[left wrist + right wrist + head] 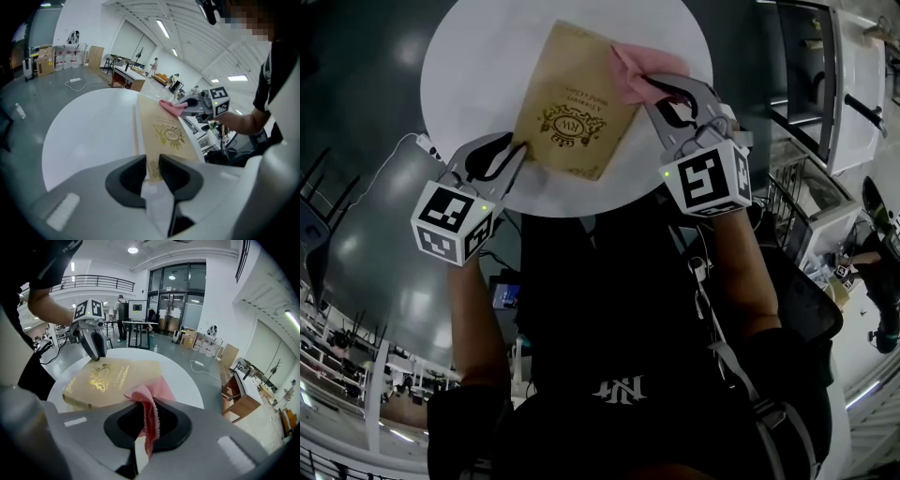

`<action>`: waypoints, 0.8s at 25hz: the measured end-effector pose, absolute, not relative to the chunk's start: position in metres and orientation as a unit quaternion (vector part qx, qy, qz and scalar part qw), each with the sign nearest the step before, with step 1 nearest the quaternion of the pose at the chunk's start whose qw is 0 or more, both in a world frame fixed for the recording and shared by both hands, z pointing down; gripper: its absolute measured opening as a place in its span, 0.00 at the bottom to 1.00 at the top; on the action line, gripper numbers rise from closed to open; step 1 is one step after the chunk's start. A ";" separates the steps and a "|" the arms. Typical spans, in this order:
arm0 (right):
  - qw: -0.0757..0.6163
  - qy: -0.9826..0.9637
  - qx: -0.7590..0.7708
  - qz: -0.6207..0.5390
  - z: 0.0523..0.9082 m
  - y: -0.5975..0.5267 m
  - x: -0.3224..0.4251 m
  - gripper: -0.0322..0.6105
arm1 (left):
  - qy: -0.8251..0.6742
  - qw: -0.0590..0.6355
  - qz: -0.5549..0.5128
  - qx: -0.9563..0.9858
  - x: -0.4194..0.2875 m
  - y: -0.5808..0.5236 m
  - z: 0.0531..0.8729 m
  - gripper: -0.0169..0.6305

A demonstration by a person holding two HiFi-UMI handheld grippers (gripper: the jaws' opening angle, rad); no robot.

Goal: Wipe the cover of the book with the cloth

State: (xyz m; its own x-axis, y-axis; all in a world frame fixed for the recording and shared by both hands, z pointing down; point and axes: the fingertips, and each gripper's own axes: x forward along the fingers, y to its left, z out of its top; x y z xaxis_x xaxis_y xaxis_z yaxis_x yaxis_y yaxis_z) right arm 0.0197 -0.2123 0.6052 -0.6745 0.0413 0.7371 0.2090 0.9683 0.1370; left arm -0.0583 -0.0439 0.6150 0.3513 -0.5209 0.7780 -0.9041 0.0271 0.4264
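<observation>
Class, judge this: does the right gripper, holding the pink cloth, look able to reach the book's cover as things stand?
Probably yes. The right gripper is shut on the cloth, which lies at the edge of the book; the cover is bare, and the left gripper only clamps one near corner.

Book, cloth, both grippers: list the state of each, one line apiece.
book: closed, cover up, flat on the table.
cloth: bunched, at the book's edge.
left gripper: shut on the book's corner.
right gripper: shut on the cloth.
</observation>
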 end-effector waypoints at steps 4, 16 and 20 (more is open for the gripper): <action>0.428 -0.895 -0.063 -0.106 0.611 -0.217 0.040 0.07 | -0.534 0.476 0.202 0.669 -0.058 -0.043 0.615 0.17; 0.328 -0.938 -0.005 -0.110 0.531 -0.230 -0.003 0.07 | -0.544 0.464 0.195 0.671 -0.059 -0.041 0.615 0.16; 0.307 -0.944 -0.053 -0.104 0.537 -0.201 -0.047 0.07 | -0.548 0.461 0.197 0.670 -0.060 -0.041 0.614 0.16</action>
